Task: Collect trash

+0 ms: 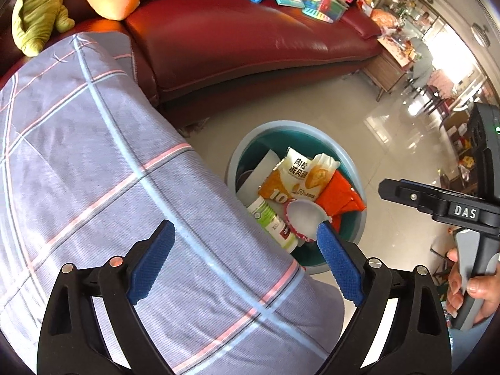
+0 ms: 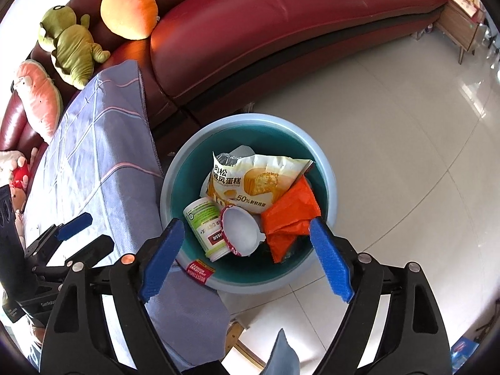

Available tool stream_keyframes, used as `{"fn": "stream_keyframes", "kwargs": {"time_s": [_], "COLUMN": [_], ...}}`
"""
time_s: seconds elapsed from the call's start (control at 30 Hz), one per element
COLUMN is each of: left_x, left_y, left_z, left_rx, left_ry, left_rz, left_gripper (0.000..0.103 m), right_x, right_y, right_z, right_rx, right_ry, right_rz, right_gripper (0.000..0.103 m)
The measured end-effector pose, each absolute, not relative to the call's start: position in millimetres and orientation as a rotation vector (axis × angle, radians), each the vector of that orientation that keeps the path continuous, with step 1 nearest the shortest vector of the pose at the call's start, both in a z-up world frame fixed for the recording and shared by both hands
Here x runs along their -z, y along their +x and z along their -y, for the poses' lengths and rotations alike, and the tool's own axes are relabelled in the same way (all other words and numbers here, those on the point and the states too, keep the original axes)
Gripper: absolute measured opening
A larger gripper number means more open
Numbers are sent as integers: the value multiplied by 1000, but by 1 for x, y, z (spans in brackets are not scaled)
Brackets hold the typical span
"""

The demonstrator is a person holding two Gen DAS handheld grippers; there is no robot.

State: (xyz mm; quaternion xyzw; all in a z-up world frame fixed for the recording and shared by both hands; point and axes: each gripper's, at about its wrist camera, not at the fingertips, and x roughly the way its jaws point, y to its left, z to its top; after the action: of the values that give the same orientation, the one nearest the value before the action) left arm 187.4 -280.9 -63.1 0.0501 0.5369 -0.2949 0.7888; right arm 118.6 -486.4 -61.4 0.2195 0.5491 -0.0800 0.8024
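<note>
Trash sits heaped in the round blue bin (image 2: 328, 168) on the tiled floor, tucked against the red sofa (image 2: 281, 31): a cake wrapper (image 2: 259, 181) on top, an orange bag (image 2: 290, 222) to its right, a small white-and-green bottle (image 2: 206, 228) and a white peel-off lid (image 2: 240, 231) at the front. Right gripper (image 2: 247, 259) hangs just above the bin mouth, jaws spread wide, nothing between them. Left gripper (image 1: 247, 262) hovers over the checked blanket (image 1: 93, 156), jaws also wide and empty.

Now, the worries. That pile rides high, and the wrapper leans toward the rim; I'd say another piece dropped on top could slide out onto the tiles. A red-labelled scrap (image 2: 200, 273) lies at the near rim where the blanket edge meets it, and I can't tell if it's inside or hanging out. A careless sweep there might snag the blanket or knock the bin. Both grippers are close together too, so reaching in at once risks a clash.
</note>
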Motion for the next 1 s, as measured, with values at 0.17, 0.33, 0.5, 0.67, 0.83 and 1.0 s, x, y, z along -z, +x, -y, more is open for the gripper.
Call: {"fn": "stream_keyframes", "kwargs": {"time_s": [0.17, 0.33, 0.5, 0.67, 0.83, 1.0], "left_x": [53, 35, 20, 6, -3, -9], "left_y": [176, 158, 139, 118, 99, 83], "left_z": [271, 257, 246, 237, 228, 216], "left_rx": [610, 575, 558, 540, 508, 473], "left_ry": [107, 95, 105, 106, 110, 100], "left_rz": [-1130, -1070, -1043, -1007, -1000, -1001], "left_gripper": [96, 99, 99, 99, 99, 99], "right_x": [50, 36, 20, 7, -4, -9], "right_y": [104, 83, 61, 38, 10, -16], "right_z": [477, 468, 455, 442, 432, 423], "right_rx": [168, 151, 142, 157, 175, 183], "right_ry": [451, 437, 385, 318, 264, 234], "right_rz": [-1161, -1135, -1114, -1093, -1064, -1043], "right_gripper": [83, 90, 95, 96, 96, 96]}}
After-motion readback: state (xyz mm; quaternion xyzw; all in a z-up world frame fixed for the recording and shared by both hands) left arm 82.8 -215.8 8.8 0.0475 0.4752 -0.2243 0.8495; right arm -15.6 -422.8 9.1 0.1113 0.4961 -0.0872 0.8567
